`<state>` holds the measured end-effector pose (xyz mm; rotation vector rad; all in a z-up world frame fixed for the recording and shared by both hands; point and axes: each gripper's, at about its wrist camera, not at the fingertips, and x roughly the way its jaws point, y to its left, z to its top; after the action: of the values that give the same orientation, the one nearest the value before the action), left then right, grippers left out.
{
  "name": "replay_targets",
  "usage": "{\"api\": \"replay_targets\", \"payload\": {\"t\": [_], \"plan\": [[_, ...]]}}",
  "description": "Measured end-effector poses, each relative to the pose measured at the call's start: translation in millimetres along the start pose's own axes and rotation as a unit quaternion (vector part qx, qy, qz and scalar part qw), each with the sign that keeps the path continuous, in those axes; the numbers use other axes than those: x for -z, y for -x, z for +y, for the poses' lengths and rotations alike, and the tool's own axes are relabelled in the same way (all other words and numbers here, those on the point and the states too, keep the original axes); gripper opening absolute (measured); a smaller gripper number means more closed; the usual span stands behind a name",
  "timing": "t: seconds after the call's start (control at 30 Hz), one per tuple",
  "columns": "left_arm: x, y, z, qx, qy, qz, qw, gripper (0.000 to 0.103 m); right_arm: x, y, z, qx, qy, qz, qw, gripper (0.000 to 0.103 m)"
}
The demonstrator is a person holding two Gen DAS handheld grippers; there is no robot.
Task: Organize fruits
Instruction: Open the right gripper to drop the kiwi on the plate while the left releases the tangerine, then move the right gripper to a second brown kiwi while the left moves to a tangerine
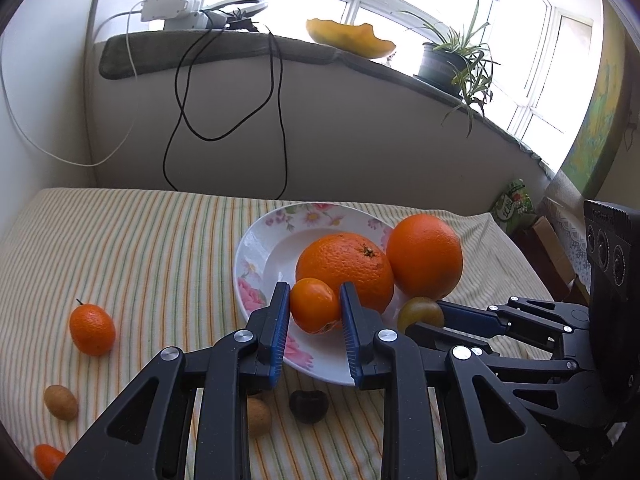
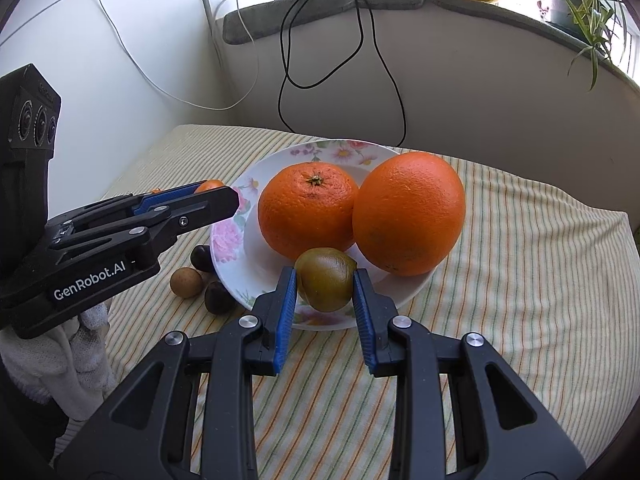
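Observation:
A floral plate on the striped cloth holds two big oranges: a rough one and a smooth one. My left gripper is shut on a small kumquat over the plate's near rim. My right gripper is shut on a green-brown fruit at the plate's front edge, just below the oranges. The left gripper also shows in the right wrist view.
On the cloth lie a kumquat, another at the frame edge, two brown longans and dark chestnuts. Cables hang from the windowsill; a potted plant stands there.

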<state>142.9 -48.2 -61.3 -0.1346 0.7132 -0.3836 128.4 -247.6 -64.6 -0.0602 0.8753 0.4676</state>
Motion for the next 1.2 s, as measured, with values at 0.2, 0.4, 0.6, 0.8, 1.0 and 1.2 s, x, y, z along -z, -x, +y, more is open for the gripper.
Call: {"api": "replay_targets", "payload": {"t": [0.2, 0.4, 0.6, 0.8, 1.0, 1.2], "plan": [[-1, 2, -1, -0.003, -0.005, -0.005, 1.0000, 0.034, -1, 1, 0, 0.006, 0.003, -0.005, 1.000, 0.030], [-2, 6, -1, -0.007, -0.006, -0.011, 0.9999, 0.040, -1, 2, 2, 0.008, 0.007, -0.004, 1.000, 0.037], [-1, 10, 0, -0.007, -0.002, -0.014, 0.9999, 0.042, -2, 10, 2, 0.010, 0.004, -0.019, 1.000, 0.053], [-1, 17, -1, -0.010, -0.001, -0.020, 0.9998, 0.046, -2, 18, 0, 0.011, -0.002, -0.026, 1.000, 0.056], [3, 27, -2, -0.014, -0.001, -0.025, 0.9996, 0.047, -1, 25, 3, 0.010, -0.002, -0.031, 0.999, 0.057], [7, 43, 0, -0.025, 0.001, -0.035, 0.9991, 0.056, 1, 31, 10, 0.007, -0.001, -0.035, 0.999, 0.057]]}}
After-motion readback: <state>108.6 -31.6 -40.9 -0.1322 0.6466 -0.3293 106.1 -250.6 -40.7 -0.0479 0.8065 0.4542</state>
